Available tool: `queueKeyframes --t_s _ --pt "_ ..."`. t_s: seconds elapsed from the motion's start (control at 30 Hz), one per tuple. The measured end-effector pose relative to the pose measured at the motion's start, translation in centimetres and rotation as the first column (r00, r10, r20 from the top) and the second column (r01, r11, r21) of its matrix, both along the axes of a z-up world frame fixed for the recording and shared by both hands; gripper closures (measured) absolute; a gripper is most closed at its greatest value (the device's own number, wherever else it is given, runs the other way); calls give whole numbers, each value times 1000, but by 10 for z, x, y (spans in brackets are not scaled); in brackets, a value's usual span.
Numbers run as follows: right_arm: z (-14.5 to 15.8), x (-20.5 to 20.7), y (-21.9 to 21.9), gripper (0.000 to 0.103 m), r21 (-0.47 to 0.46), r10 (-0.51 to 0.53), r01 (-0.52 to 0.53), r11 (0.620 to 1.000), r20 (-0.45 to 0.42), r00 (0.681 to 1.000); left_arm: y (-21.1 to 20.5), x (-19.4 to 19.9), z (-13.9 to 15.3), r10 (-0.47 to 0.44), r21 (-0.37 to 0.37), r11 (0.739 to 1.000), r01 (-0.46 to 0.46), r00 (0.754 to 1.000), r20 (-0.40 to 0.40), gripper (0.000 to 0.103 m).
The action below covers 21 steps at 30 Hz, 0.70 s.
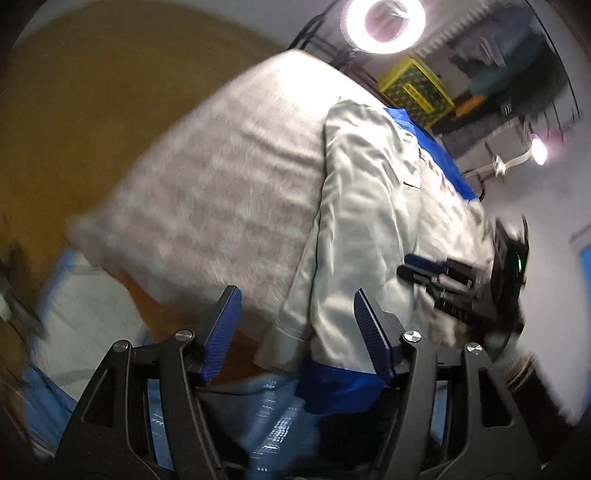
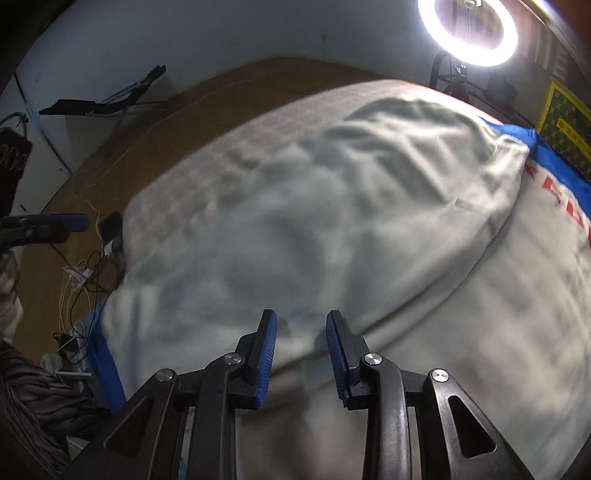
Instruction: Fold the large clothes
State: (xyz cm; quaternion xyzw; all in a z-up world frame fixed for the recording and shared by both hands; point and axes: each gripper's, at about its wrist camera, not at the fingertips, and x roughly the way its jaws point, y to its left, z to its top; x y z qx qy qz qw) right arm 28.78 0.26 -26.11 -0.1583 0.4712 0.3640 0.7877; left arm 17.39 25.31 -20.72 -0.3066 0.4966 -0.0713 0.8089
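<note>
Red lettering, too blurred to read, marks a pale, wrinkled, blue-trimmed jacket [image 2: 369,206] on a grey ribbed cover [image 1: 207,184]; left tool [image 1: 295,325] and right tool [image 2: 301,354] gape, gripping nothing.

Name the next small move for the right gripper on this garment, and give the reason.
Probably lower the right gripper onto the folded edge of the white garment just ahead and close: its jaws stand apart with no cloth between them, and the left gripper is open too.

We look steeply down along each gripper's fingers, close above the bed. Both views share the pale garment [image 1: 369,229] [image 2: 332,229], the ring lamp [image 1: 384,22] [image 2: 469,29] and yellow box [image 1: 415,92] [image 2: 565,136] beyond.
</note>
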Motion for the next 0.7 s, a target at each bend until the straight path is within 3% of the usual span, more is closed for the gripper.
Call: queueKeyframes --t_s 0.1,0.2,0.3,0.37,0.5,0.57,0.7 --pt "5 -12 -16 71 64 -45 48 997 -45 998 8 -4 -27 88 -107 990 -89 996 -18 38" --pt "25 -30 -41 70 201 -61 84 976 -117 991 12 -7 -48 128 -167 977 -134 991 -43 38" --pt "39 -43 -57 57 268 -72 103 958 -124 990 16 -6 -60 136 -220 965 -146 989 -57 38" --pt "43 -52 -67 56 318 -75 121 940 -153 985 15 -7 -62 134 -232 962 -144 989 -56 38" --pt "40 -63 -68 57 360 -72 142 922 -199 977 10 -9 -71 120 -296 946 -130 991 -52 38" --pt "34 -68 -57 65 350 -65 137 927 -210 976 6 -9 -77 107 -328 937 -120 993 -58 38" --pt "21 -71 -30 71 321 -51 123 939 -224 973 -4 -13 -80 87 -384 918 -104 994 -61 38"
